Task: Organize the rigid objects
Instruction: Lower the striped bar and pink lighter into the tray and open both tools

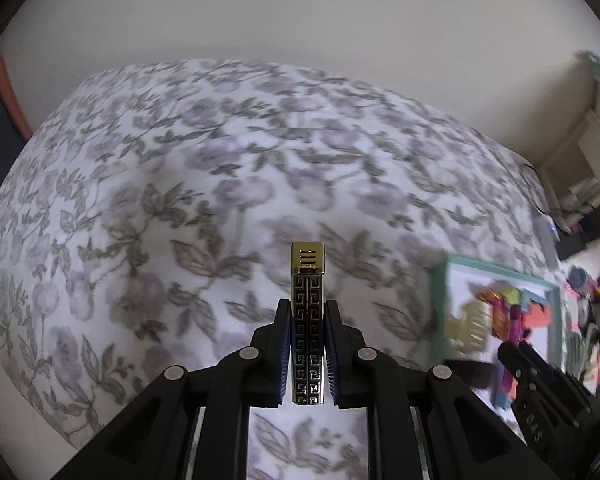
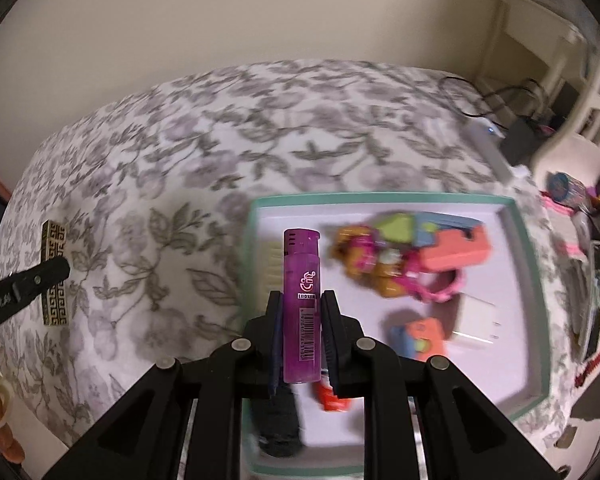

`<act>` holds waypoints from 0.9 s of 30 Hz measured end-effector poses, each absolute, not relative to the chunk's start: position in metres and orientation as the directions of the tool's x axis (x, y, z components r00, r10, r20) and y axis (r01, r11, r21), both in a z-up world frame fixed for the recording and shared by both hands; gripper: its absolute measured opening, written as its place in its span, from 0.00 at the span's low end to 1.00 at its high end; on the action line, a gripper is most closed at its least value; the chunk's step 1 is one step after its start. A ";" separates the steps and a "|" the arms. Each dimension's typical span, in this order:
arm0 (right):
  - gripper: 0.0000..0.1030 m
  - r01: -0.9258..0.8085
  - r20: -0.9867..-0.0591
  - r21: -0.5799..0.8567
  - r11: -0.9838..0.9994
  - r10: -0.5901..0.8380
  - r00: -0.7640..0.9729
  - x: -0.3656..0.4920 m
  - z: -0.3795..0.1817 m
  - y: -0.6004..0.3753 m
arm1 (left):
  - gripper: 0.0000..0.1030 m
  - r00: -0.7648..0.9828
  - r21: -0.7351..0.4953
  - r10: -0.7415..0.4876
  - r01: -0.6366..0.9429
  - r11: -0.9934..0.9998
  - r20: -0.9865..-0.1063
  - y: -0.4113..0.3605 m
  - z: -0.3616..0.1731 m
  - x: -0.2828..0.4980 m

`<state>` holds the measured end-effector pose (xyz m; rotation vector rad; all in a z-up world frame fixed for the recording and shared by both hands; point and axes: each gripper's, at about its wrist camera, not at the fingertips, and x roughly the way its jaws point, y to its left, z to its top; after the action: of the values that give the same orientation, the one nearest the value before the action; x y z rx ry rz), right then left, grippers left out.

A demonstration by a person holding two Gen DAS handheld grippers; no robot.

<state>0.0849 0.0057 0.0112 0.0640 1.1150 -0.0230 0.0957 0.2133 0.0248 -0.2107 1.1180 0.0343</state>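
Lighters fill both grippers: the left gripper (image 1: pixel 308 354) pinches a gold-and-black patterned lighter (image 1: pixel 307 322) above the floral bedspread (image 1: pixel 160 184), while the right gripper (image 2: pixel 300 344) clamps a purple lighter (image 2: pixel 301 304) over the teal-rimmed tray (image 2: pixel 534 264) of blurred colourful items.
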 end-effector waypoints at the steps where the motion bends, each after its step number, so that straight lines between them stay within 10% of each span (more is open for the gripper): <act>1: 0.19 0.064 -0.897 0.044 0.997 0.011 0.442 0.081 0.013 -0.002 | 0.16 0.442 -0.149 -0.084 -0.114 0.982 -0.893 0.205 0.027 0.093; 27: 0.19 0.286 -0.942 0.025 0.958 -0.073 0.327 0.058 -0.017 -0.127 | 0.16 0.289 -0.113 -0.180 0.234 0.966 -0.940 0.011 -0.012 0.062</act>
<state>0.0579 -0.1266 -0.0174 0.1999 1.2177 -0.2367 0.0617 0.0107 -0.0120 0.0492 1.2480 -0.2765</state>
